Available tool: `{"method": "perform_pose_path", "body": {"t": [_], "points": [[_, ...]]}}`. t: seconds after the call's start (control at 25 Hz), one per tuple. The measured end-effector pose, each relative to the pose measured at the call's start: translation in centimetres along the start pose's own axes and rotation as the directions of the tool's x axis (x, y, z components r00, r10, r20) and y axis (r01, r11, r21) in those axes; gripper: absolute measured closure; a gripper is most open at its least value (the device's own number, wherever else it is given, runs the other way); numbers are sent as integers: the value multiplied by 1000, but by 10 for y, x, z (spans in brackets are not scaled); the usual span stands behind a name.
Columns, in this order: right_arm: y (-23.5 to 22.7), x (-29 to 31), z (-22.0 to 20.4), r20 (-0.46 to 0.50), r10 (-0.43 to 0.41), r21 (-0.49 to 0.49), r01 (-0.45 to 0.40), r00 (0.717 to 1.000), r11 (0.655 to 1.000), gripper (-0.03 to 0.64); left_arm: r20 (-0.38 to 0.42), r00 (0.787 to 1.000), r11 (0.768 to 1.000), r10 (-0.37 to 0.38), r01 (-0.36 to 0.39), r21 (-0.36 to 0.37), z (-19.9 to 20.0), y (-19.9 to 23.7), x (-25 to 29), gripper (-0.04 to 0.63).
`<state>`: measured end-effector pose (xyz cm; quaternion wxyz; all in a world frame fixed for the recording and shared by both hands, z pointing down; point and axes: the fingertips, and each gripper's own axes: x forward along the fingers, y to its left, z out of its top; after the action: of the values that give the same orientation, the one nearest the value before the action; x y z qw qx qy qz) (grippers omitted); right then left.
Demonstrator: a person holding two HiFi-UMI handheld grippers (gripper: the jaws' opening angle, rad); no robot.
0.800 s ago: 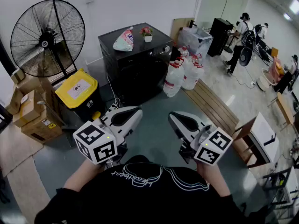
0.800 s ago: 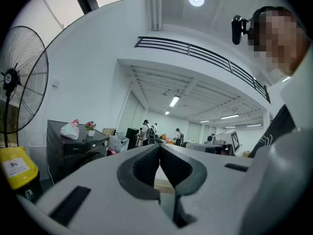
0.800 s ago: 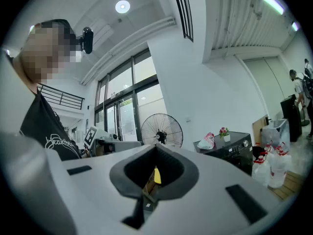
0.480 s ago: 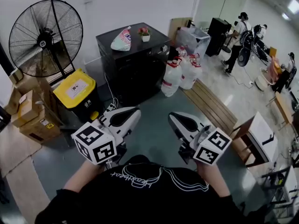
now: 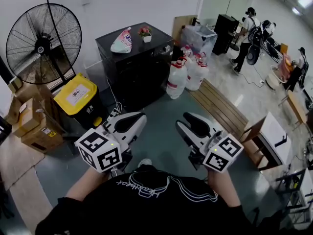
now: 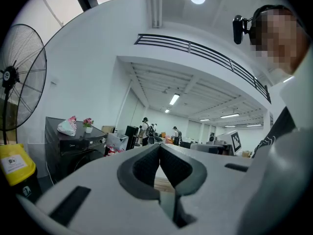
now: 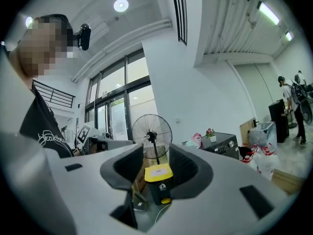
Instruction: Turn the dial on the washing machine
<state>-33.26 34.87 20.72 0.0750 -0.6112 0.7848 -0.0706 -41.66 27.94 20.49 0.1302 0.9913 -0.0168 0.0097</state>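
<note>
The black washing machine [image 5: 137, 62] stands against the far wall, a few steps ahead of me. Its dial [image 7: 230, 144] is a small round knob on the front panel, also visible as the dial [image 6: 101, 140] in the left gripper view. My left gripper [image 5: 138, 118] is held level at waist height, shut with nothing in it, its tips meeting at the left gripper [image 6: 159, 147]. My right gripper [image 5: 188, 120] is held beside it, open and empty. A gap shows between the tips of the right gripper [image 7: 155, 152]. Both are far from the machine.
A detergent pouch [image 5: 121, 41] and a small flower pot [image 5: 145, 34] sit on the machine's top. A big floor fan [image 5: 34, 43], a yellow-lidded bin [image 5: 78, 94] and cardboard boxes [image 5: 29, 121] stand to its left. Water jugs [image 5: 186, 75] and wooden planks [image 5: 220, 109] lie to its right; people [image 5: 244, 28] stand far back.
The head view has shifted slightly, and a shoe tip now shows below the grippers. The right gripper's jaws stand a little further apart. The left gripper stays shut.
</note>
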Motion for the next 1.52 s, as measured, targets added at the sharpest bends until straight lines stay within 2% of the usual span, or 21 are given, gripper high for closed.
{"method": "perform_pose_path", "body": {"t": [0.32, 0.56, 0.76, 1.04, 1.52], "points": [[-9, -4, 1, -16, -60, -89, 59, 998, 994, 298, -13, 999, 999, -29, 29, 13, 0, -1, 10, 591], [-36, 11, -1, -44, -112, -123, 106, 993, 987, 259, -7, 999, 1000, -31, 31, 4, 3, 21, 24, 591], [-72, 34, -2, -58, -132, -109, 125, 990, 986, 252, -17, 1000, 1000, -23, 23, -18, 0, 54, 48, 590], [-148, 80, -8, -90, -146, -70, 140, 985, 988, 250, -39, 999, 999, -9, 6, -53, 1, 121, 110, 591], [-313, 171, -3, -153, -177, -5, 179, 972, 984, 252, -85, 996, 994, 22, -30, -104, 14, 254, 252, 591]]}}
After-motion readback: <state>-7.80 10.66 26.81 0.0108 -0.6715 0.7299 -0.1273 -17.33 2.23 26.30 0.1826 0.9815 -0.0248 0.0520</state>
